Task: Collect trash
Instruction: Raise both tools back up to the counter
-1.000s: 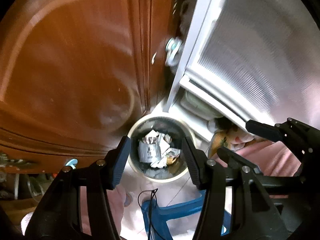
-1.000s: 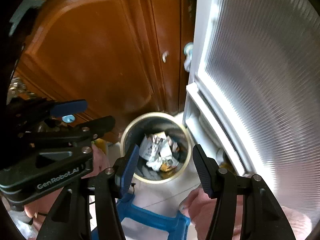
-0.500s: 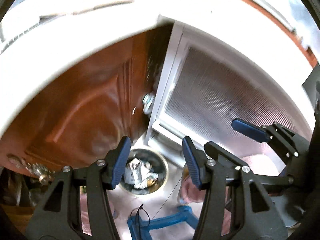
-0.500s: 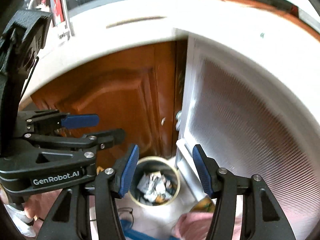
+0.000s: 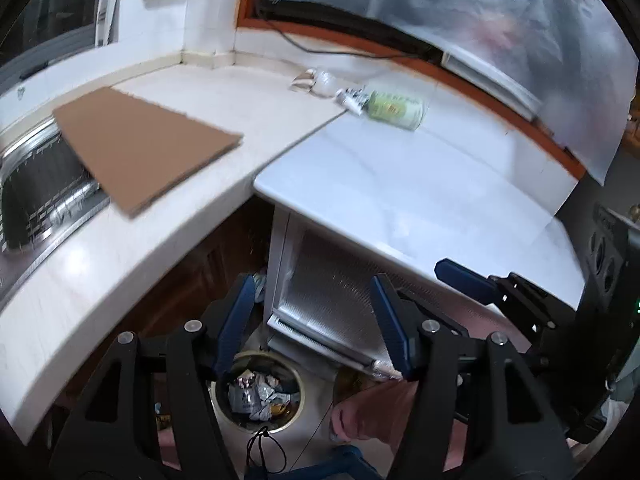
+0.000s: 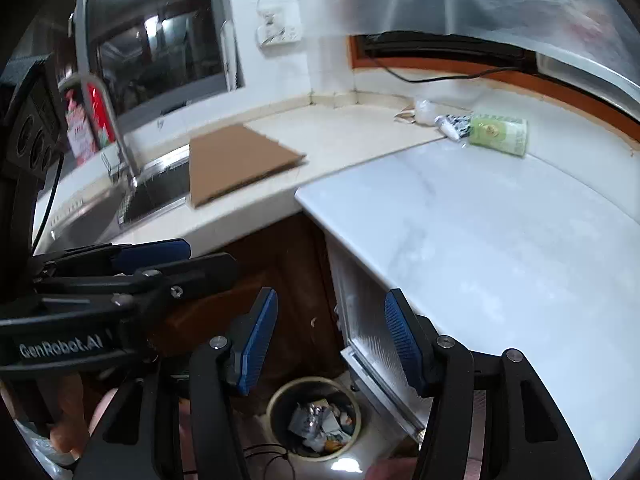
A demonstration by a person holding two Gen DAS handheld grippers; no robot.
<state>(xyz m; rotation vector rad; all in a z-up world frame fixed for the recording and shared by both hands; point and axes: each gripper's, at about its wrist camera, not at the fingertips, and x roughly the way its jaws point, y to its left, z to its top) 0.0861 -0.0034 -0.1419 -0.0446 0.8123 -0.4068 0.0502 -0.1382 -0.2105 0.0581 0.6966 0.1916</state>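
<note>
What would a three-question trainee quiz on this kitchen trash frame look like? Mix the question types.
1. True or false: the green can lies on its side on the counter.
2. Where is the trash bin? A) on the counter B) on the floor below the counter C) in the sink
3. What flat brown thing partly covers the sink?

Key:
1. True; it lies beside a crumpled wrapper near the back wall.
2. B; it already holds crumpled trash.
3. A sheet of cardboard.
</note>
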